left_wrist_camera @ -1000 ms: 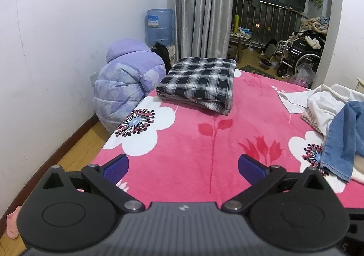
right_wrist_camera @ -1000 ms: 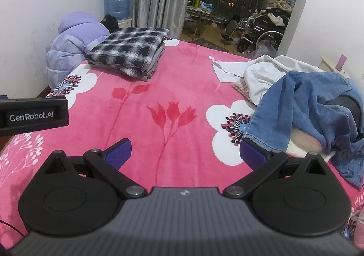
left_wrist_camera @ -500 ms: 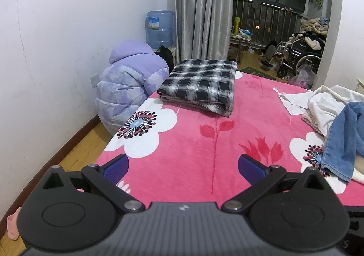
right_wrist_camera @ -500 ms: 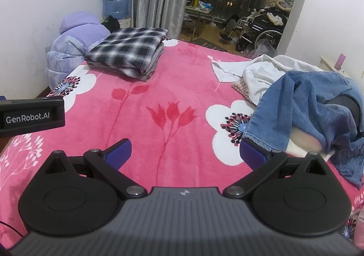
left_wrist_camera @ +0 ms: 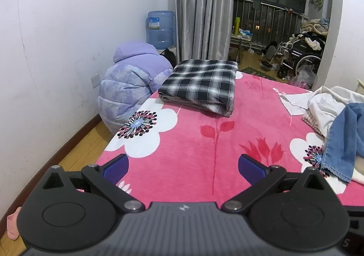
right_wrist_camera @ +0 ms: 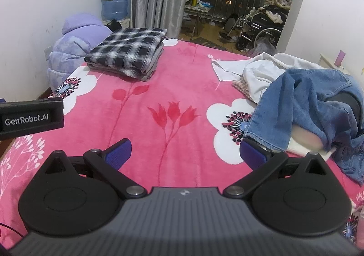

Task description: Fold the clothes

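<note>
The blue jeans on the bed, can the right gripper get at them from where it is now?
Probably yes. The right gripper is open and empty, and the hem of the blue jeans lies just beyond its right finger, on top of the clothes pile with nothing over it. Only bare pink blanket lies between.

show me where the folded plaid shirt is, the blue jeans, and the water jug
folded plaid shirt (left_wrist_camera: 201, 79): left wrist view, middle of its top face.
blue jeans (right_wrist_camera: 304, 101): right wrist view, crumpled upper leg.
water jug (left_wrist_camera: 160, 27): left wrist view, middle of the bottle.
</note>
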The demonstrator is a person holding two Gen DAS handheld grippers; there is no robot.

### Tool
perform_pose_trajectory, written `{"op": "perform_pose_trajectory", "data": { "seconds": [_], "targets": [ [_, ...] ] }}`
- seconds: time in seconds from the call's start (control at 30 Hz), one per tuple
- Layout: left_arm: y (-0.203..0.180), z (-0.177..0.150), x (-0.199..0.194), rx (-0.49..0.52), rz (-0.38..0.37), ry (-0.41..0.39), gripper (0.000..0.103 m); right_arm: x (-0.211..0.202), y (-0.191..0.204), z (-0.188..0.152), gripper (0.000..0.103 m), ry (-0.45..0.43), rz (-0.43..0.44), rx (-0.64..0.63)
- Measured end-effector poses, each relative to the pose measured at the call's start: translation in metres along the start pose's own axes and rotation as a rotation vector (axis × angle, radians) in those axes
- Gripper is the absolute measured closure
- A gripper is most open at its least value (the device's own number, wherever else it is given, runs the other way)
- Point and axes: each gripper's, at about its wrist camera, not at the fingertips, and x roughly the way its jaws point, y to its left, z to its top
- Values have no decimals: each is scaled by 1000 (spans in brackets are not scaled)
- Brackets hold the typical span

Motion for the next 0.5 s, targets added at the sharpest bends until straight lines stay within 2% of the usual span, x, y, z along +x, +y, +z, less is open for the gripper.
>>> {"op": "perform_pose_trajectory", "data": {
  "seconds": [0.5],
  "targets": [
    [0, -1, 1, 1, 1, 6, 0, 2, 0, 0, 1, 5, 0, -4]
  ]
}}
